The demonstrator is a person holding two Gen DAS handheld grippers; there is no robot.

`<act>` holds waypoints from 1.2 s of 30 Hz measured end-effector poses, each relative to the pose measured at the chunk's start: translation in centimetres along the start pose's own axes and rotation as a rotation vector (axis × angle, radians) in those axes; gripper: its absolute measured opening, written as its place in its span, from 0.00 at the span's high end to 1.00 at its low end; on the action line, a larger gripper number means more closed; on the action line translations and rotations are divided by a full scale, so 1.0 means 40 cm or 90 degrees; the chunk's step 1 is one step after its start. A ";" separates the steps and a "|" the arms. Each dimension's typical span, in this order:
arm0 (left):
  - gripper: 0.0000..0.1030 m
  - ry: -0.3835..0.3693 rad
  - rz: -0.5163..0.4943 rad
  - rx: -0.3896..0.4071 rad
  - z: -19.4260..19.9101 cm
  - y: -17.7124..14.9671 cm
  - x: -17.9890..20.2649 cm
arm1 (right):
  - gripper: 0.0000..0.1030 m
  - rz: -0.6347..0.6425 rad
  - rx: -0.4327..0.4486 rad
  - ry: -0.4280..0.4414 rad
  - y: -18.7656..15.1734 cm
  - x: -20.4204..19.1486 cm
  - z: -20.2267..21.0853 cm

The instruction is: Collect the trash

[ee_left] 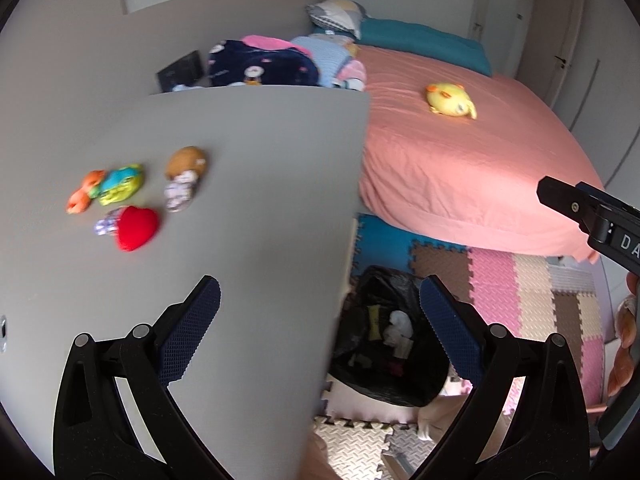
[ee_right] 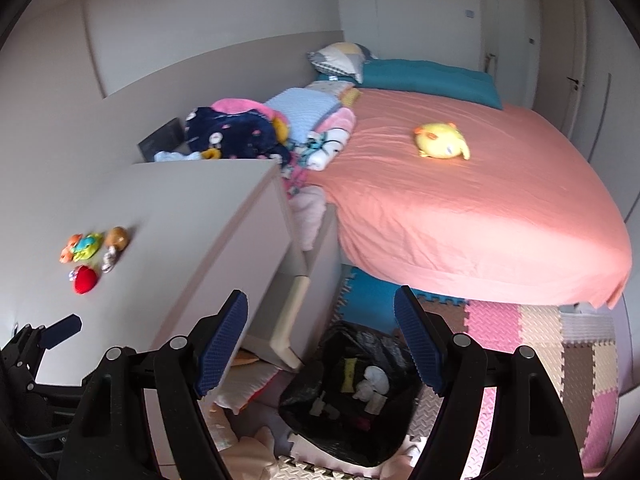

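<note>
A black trash bag stands open on the foam floor beside the grey table, with white crumpled paper and a yellow scrap inside. It also shows in the left wrist view. My left gripper is open and empty, over the table's right edge. My right gripper is open and empty, above the bag. The left gripper's fingertip shows at the right wrist view's lower left.
Small toys lie on the grey table: a red heart, a green-orange toy, a brown-haired doll. A pink bed holds a yellow plush and piled blankets. Coloured foam mats cover the floor.
</note>
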State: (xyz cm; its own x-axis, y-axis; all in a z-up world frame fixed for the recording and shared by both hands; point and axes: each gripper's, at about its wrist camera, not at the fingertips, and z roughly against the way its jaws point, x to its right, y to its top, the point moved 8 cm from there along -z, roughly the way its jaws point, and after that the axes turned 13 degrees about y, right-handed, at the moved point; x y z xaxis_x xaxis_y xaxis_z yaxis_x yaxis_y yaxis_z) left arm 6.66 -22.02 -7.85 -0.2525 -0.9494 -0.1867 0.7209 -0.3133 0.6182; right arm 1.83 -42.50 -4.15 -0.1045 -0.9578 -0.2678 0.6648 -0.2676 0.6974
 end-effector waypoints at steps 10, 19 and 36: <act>0.11 0.046 0.065 0.011 -0.015 -0.006 -0.168 | 0.26 0.039 -0.015 0.037 0.003 -0.129 -0.069; 0.48 0.049 0.134 -0.015 -0.075 -0.017 -0.275 | 0.26 0.083 -0.032 0.053 0.006 -0.216 -0.136; 0.50 0.057 0.184 -0.062 -0.212 0.030 -0.353 | 0.26 0.105 -0.062 0.093 0.048 -0.300 -0.277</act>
State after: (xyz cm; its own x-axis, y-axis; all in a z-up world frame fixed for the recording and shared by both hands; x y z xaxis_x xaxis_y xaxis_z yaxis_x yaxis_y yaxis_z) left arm 16.56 -9.19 -10.96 0.0260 -0.9962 -0.0834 0.8143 -0.0273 0.5798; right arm 12.56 -30.37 -6.96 0.1148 -0.9605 -0.2535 0.7330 -0.0904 0.6742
